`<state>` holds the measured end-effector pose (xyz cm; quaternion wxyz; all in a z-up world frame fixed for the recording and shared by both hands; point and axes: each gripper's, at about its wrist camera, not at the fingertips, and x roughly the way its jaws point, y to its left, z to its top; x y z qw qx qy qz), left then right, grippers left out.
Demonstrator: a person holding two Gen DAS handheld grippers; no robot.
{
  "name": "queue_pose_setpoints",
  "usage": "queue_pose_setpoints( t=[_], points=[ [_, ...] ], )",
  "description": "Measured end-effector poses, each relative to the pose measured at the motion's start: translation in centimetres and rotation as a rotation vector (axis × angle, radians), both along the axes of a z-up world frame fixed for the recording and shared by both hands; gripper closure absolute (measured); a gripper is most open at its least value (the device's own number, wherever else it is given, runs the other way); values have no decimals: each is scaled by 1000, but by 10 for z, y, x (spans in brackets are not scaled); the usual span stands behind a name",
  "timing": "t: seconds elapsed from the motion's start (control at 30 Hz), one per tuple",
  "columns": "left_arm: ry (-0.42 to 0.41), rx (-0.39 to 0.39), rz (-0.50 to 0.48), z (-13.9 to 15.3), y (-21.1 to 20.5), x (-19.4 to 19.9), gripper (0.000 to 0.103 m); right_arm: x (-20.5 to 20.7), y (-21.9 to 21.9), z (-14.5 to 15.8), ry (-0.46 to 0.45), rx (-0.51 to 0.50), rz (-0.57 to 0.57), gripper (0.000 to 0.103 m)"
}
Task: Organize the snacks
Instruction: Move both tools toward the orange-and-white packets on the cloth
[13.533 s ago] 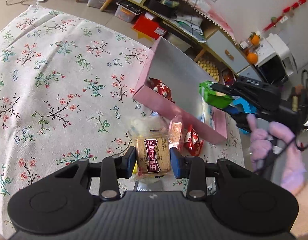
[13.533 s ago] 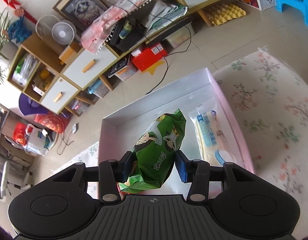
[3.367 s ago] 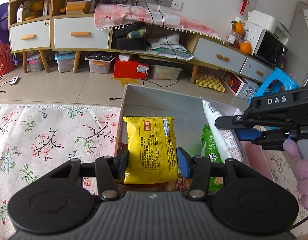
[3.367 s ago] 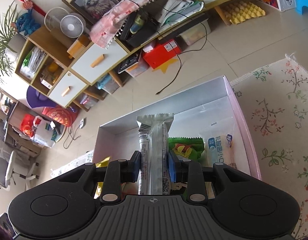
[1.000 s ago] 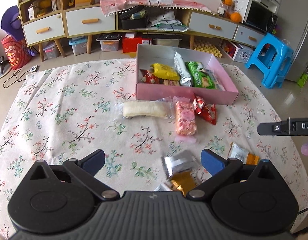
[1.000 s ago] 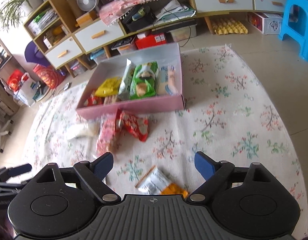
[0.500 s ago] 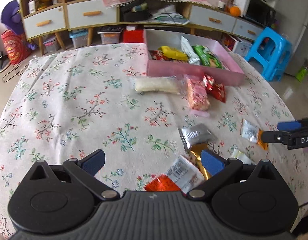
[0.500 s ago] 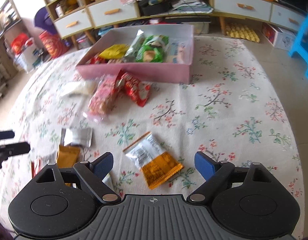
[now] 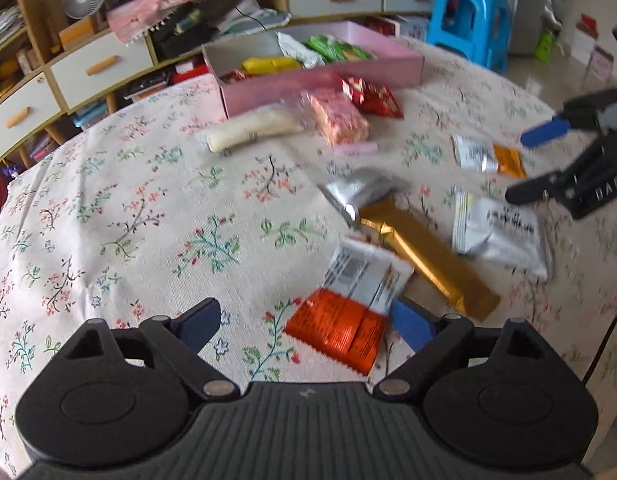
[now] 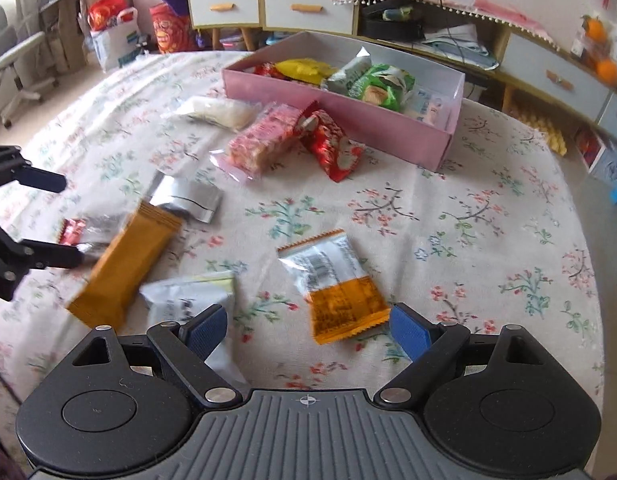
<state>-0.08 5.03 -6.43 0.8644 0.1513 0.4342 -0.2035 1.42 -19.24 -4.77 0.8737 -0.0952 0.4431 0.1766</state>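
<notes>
A red-and-white snack packet (image 9: 348, 308) lies flat on the floral cloth between the fingers of my left gripper (image 9: 308, 322). Its jaws are closing, and the pads are not pressing on the packet. From the right wrist view the left gripper (image 10: 52, 218) straddles that red packet (image 10: 72, 230). My right gripper (image 10: 308, 332) stands open, low over an orange-and-white packet (image 10: 336, 284) that lies just ahead of its fingers. In the left wrist view the right gripper (image 9: 532, 164) hovers beside the same packet (image 9: 488, 156). The pink box (image 10: 340, 108) at the back holds yellow, silver and green snacks.
Loose on the cloth lie a gold bar (image 9: 424, 256), a silver pouch (image 9: 360, 192), a white-grey packet (image 9: 496, 232), a pink wafer pack (image 9: 336, 116), a red packet (image 9: 372, 96) and a pale packet (image 9: 252, 132). A blue stool (image 9: 468, 20) and low cabinets stand beyond the table.
Both grippers have sunk toward the cloth and rolled. The left jaws have narrowed around the red-and-white packet. The orange-and-white packet now sits closer to the right fingers.
</notes>
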Motion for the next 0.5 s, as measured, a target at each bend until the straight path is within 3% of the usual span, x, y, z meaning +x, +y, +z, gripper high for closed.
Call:
queue_pose_setpoints(
  t=[0.13, 0.2, 0.3, 0.4, 0.5],
  points=[
    [-14, 16, -31, -4, -2, -1, 9, 4, -2, -12, 11, -30, -3, 10],
    [-25, 28, -33, -5, -2, -1, 0, 4, -3, -13, -1, -30, 1, 7],
    [-2, -2, -19, -7, 2, 4, 0, 7, -5, -16, -6, -23, -9, 1],
    [54, -62, 12, -10, 10, 11, 0, 15, -13, -21, 34, 42, -39, 0],
    [47, -62, 4, -10, 9, 11, 0, 18, -14, -22, 19, 51, -27, 0]
  ],
)
